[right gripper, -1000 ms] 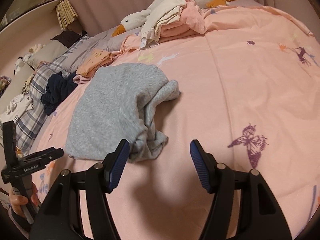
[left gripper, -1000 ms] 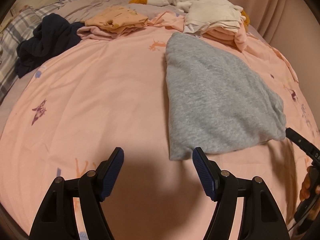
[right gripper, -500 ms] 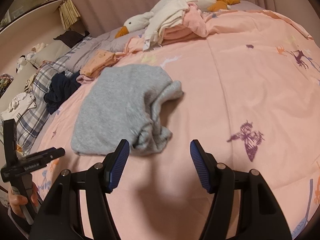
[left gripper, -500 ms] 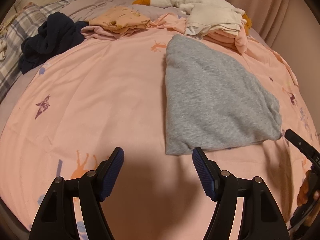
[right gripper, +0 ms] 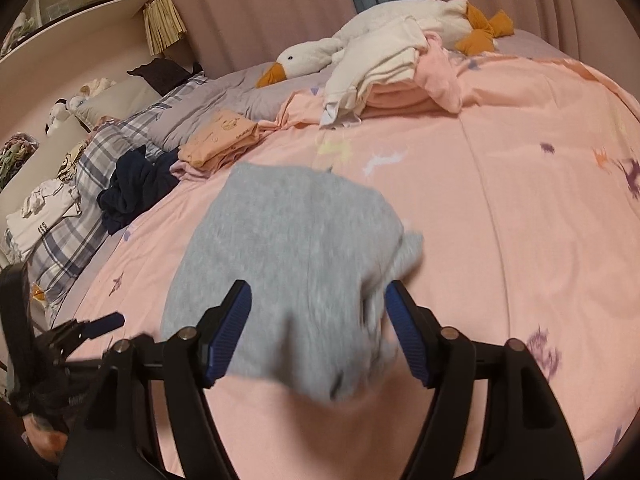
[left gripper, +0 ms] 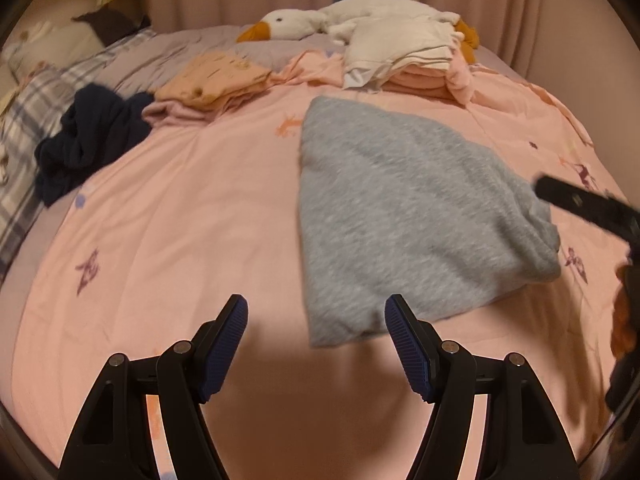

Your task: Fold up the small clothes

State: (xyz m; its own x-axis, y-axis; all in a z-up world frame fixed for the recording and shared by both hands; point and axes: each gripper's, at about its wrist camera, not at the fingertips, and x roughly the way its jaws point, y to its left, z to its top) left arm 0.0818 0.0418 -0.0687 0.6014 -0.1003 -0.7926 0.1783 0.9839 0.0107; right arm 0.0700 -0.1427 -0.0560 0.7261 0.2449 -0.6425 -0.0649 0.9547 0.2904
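The soft grey knit garment [left gripper: 408, 216], partly folded, lies flat on the pink printed bedspread [left gripper: 192, 216], its long axis running from the near hem away toward twelve o'clock, where the stacks of folded clothes and the white plush goose [left gripper: 344, 24] sit. From my left gripper [left gripper: 316, 342] the garment's near corner lies at about one o'clock, just beyond the right-hand jaw; those jaws stand released, nothing between them. My right gripper [right gripper: 318, 334] is the nearer one: in its own view the bunched near edge of the garment [right gripper: 288, 264] sits right between the jaws, which are opening and do not press on the cloth. I judge the next grasp falls to the right side, on that rumpled edge at twelve o'clock, with the left taking the opposite corner. A dark navy crumpled garment [left gripper: 88, 140] lies well apart at ten o'clock.
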